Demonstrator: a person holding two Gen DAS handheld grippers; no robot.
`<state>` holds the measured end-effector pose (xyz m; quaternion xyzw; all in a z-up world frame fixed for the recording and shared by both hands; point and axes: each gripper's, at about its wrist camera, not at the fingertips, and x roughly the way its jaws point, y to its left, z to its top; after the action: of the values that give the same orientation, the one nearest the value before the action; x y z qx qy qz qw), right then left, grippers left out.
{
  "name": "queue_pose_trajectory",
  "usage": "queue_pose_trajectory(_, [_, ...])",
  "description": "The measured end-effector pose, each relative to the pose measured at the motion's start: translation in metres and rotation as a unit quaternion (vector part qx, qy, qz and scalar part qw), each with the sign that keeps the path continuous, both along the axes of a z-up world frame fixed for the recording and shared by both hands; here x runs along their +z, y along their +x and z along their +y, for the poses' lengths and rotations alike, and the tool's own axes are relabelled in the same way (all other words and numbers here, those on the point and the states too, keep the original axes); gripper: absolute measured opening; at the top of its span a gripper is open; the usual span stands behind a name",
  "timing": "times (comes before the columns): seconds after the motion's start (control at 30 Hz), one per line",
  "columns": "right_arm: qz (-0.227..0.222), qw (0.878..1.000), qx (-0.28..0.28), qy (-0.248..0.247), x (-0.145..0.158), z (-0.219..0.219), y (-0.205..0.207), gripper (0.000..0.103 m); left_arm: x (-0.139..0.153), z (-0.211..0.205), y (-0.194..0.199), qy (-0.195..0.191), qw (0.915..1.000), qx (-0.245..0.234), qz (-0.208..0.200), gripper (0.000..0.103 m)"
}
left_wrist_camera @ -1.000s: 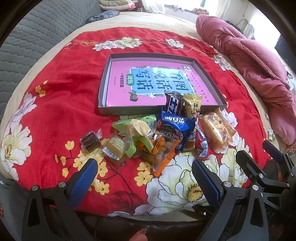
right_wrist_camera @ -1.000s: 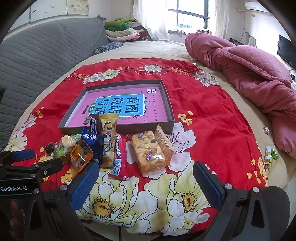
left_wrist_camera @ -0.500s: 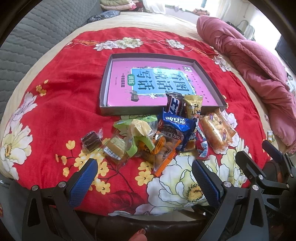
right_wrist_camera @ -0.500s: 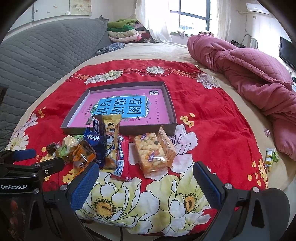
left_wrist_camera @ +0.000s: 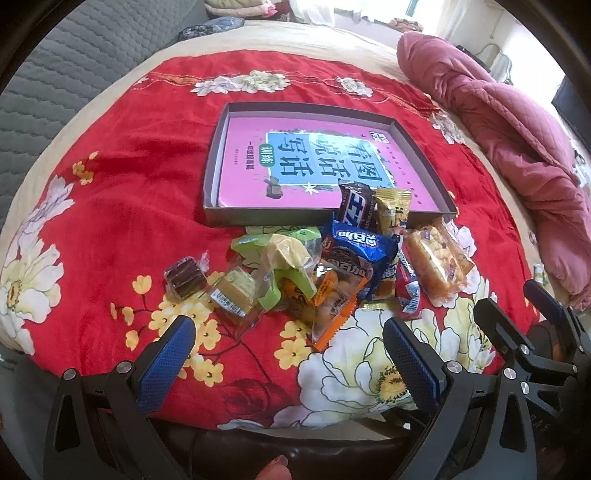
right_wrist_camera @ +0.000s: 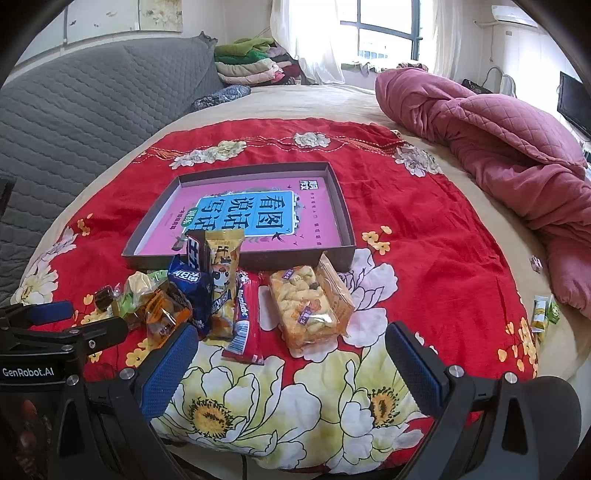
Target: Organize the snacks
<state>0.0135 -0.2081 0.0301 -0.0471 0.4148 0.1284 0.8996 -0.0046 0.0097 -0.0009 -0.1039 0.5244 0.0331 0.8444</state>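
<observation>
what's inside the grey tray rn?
Inside the grey tray: only a pink book lying flat. A brown snack bar and yellow packet lean over the near wall. Under the book: hidden.

Bedroom scene. I'm over a bed (right_wrist_camera: pixel 343 98) with a beige sheet; a red floral blanket (right_wrist_camera: pixel 424 236) is spread on its near part. Grey quilted headboard (right_wrist_camera: pixel 92 110) runs along the left. Crumpled pink quilt (right_wrist_camera: pixel 517 147) heaped on the right. Folded clothes pile (right_wrist_camera: pixel 247 62) sits at the far end beside white curtains (right_wrist_camera: pixel 310 37). Dark-framed window (right_wrist_camera: pixel 388 29) behind, daylight coming in bright. Flat screen (right_wrist_camera: pixel 574 105) on the far right, AC unit (right_wrist_camera: pixel 513 20) high on the wall.
</observation>
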Motion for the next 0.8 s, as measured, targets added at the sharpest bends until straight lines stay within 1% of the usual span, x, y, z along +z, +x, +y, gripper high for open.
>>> queue_pose_trajectory(0.17, [-0.001, 1.000, 0.010, 0.012, -0.001, 0.003, 0.002, 0.102, 0.000, 0.007, 0.001, -0.006, 1.0000, 0.007, -0.001, 0.102])
queue_pose_trajectory(0.43, [0.013, 0.999, 0.018, 0.033, -0.002, 0.005, 0.008, 0.102, -0.001, 0.020, 0.001, -0.012, 0.9996, 0.026, -0.002, 0.102])
queue_pose_trajectory(0.67, [0.019, 0.999, 0.026, 0.044, -0.004, 0.008, 0.014, 0.102, -0.002, 0.037, 0.001, -0.005, 0.9988, 0.049, -0.003, 0.102])
queue_pose_trajectory(0.8, [0.021, 0.998, 0.031, 0.056, -0.003, 0.007, 0.016, 0.102, -0.009, 0.049, 0.001, 0.015, 0.9979, 0.063, 0.007, 0.102])
